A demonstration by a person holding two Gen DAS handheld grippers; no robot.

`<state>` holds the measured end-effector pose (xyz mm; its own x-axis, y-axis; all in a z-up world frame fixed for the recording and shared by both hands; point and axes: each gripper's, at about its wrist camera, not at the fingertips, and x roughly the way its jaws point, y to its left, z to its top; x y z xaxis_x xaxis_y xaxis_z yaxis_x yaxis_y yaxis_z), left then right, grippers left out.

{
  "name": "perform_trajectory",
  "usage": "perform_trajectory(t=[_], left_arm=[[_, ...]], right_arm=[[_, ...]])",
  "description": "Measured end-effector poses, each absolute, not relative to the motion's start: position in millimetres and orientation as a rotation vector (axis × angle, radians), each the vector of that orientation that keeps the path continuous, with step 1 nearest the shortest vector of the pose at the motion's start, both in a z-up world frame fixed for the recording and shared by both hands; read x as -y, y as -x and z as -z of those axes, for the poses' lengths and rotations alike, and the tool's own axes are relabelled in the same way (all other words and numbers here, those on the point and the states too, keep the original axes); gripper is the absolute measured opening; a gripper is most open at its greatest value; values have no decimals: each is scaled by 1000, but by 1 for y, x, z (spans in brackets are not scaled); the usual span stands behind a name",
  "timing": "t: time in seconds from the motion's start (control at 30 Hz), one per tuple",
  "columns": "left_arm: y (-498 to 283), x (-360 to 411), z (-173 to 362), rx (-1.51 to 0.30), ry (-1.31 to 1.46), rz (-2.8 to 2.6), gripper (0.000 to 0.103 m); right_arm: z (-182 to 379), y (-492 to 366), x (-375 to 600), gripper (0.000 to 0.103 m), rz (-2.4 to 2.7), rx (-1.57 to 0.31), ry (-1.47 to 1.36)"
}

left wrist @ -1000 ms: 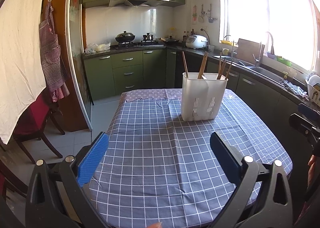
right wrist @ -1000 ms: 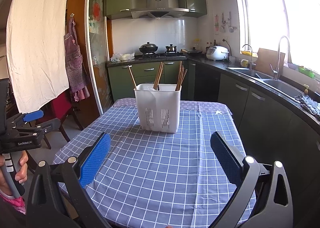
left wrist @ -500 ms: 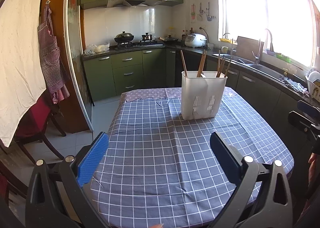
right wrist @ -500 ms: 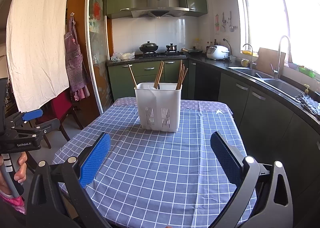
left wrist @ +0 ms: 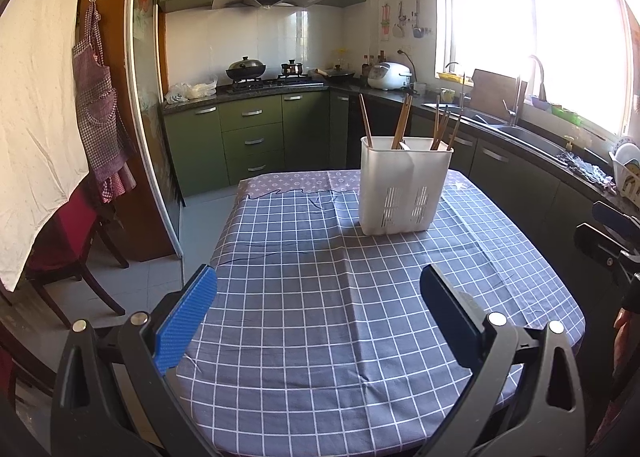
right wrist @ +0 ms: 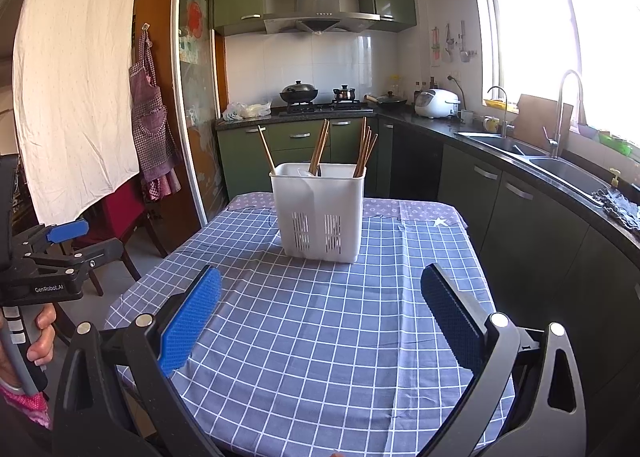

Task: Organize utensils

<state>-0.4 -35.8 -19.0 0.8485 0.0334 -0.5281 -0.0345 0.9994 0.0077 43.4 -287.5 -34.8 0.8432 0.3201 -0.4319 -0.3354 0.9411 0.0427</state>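
A white plastic utensil holder (left wrist: 404, 187) stands upright at the far end of the table; it also shows in the right wrist view (right wrist: 320, 213). Several wooden chopsticks (left wrist: 402, 123) (right wrist: 320, 149) stick up from its compartments. My left gripper (left wrist: 318, 311) is open and empty, held above the table's near end. My right gripper (right wrist: 320, 313) is open and empty too, well short of the holder. The left gripper also shows at the left edge of the right wrist view (right wrist: 68, 241), and the right gripper at the right edge of the left wrist view (left wrist: 612, 233).
The table carries a blue checked cloth (left wrist: 340, 297) (right wrist: 320, 329). A red chair (left wrist: 60, 249) stands to its left. Green cabinets, a stove with pots (left wrist: 246, 69) and a sink counter (right wrist: 540, 161) run behind and along the right.
The left wrist view has drawn back slightly, so the holder looks a little smaller. Both grippers stay open and empty.
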Motion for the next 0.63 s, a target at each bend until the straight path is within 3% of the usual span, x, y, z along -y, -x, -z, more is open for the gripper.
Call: perform_trajectory(t=[0.4, 0.63], left_arm=[[5, 26, 16, -506, 42, -33, 97], [-9, 21, 26, -567, 37, -46, 97]], right_arm=[[38, -46, 287, 98, -351, -460, 34], [42, -53, 286, 98, -347, -481, 33]])
